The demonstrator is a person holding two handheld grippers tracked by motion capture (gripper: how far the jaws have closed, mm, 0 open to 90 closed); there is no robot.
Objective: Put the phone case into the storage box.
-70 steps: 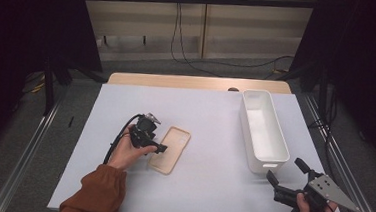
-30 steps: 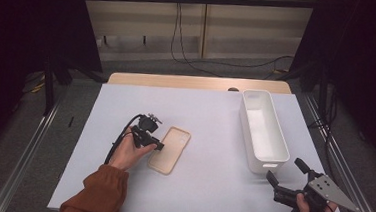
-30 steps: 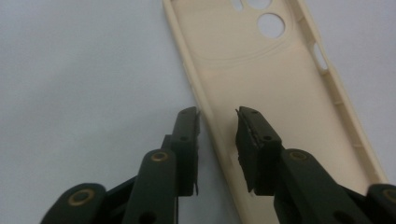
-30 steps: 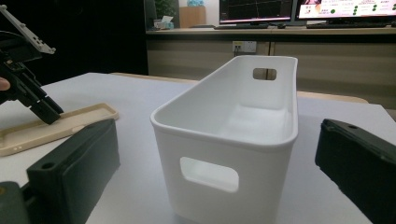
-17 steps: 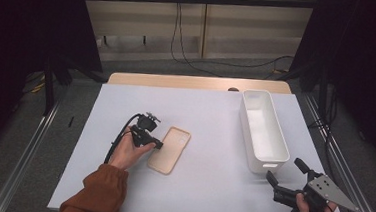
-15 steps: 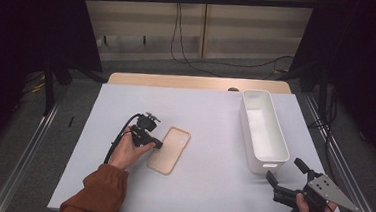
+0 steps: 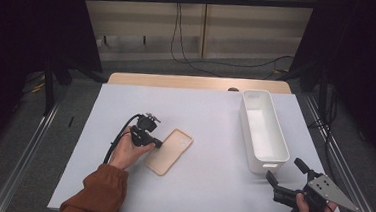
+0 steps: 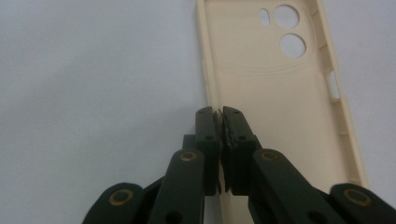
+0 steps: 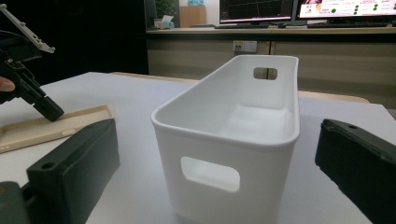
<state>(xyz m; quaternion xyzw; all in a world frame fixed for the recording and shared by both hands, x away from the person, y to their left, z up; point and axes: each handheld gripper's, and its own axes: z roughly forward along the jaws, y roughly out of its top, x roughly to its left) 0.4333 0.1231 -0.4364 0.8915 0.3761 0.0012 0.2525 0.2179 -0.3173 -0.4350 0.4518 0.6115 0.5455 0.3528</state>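
Left gripper (image 8: 219,112) jaws just closed, pinching side wall of beige phone case (image 8: 275,88); camera cutouts visible.

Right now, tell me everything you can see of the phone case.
The phone case is a beige, matte, soft-looking shell lying flat on the white table cover, open side up. Its raised rim has side slots, and three camera cutouts sit near its far end. It lies diagonally left of the white bin, apart from it. The left gripper has just been closing and now pinches its long side rim.
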